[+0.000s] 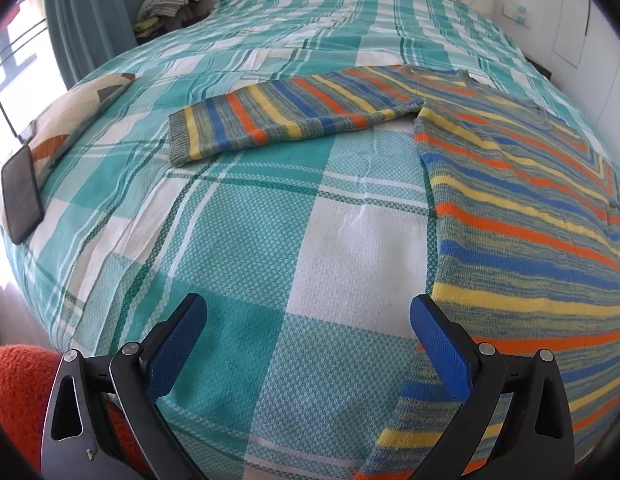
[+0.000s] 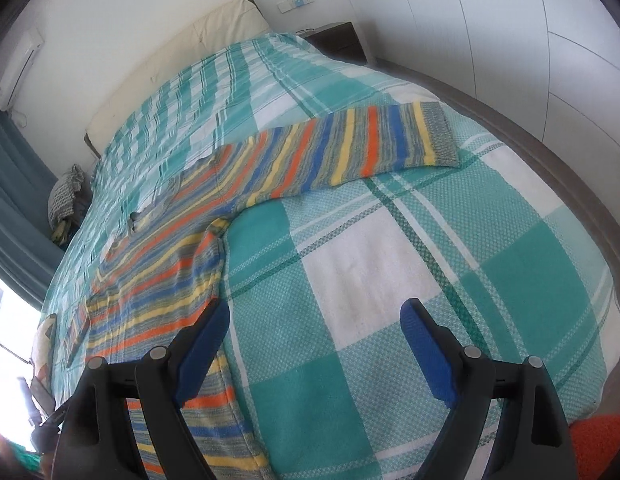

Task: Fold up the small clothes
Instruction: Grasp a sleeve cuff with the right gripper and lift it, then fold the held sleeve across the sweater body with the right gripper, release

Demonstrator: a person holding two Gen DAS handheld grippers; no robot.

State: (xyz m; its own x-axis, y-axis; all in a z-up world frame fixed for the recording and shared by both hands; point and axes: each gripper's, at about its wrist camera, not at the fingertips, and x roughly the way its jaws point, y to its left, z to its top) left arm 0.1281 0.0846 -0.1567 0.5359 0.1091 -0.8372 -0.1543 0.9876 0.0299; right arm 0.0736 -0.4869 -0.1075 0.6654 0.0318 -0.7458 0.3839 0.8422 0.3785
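Left wrist view: striped sweater [image 1: 530,208] lies flat at right of frame on the bed [image 1: 270,240], one sleeve [image 1: 294,116] outstretched. Both jaws spread, empty. Pinch the cuff [image 2: 442,136] cleanly, then fold inward.

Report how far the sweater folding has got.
Done: the striped sweater lies spread flat on the checked bedspread, with one sleeve stretched out sideways and the other sleeve likewise. In hand: nothing; the left gripper and right gripper both hover open over the bedspread beside the sweater's edges. Left: every fold, sleeves in first, then the body.
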